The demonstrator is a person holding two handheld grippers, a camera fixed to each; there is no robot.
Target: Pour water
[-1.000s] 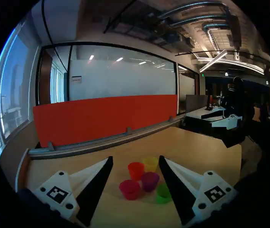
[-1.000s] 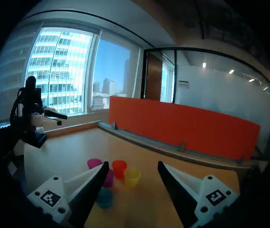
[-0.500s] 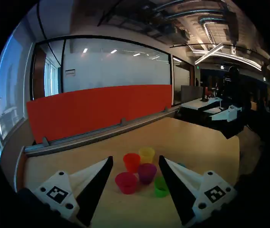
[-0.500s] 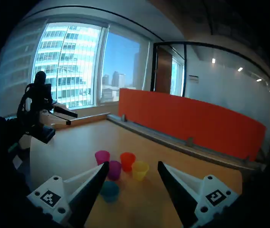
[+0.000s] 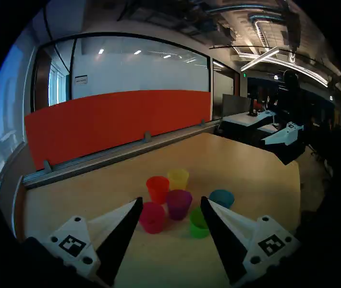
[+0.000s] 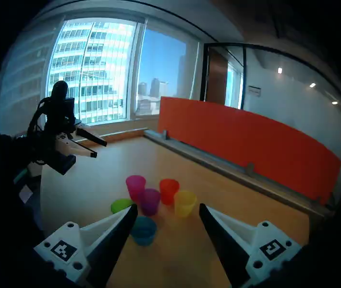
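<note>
Six plastic cups (image 5: 178,204) cluster on one wooden table (image 5: 247,168), before the left gripper (image 5: 171,200) and right gripper (image 6: 167,207), both spread wide and holding nothing.

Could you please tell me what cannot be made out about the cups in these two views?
Water in the purple cup and its neighbours: both views, low angle, cup walls hide most of the insides.
Green cup: right gripper view, a finger of the right gripper covers its near edge.
Pink cup: left gripper view, a finger of the left gripper covers its side.
Wall sign: left gripper view, too small.
</note>
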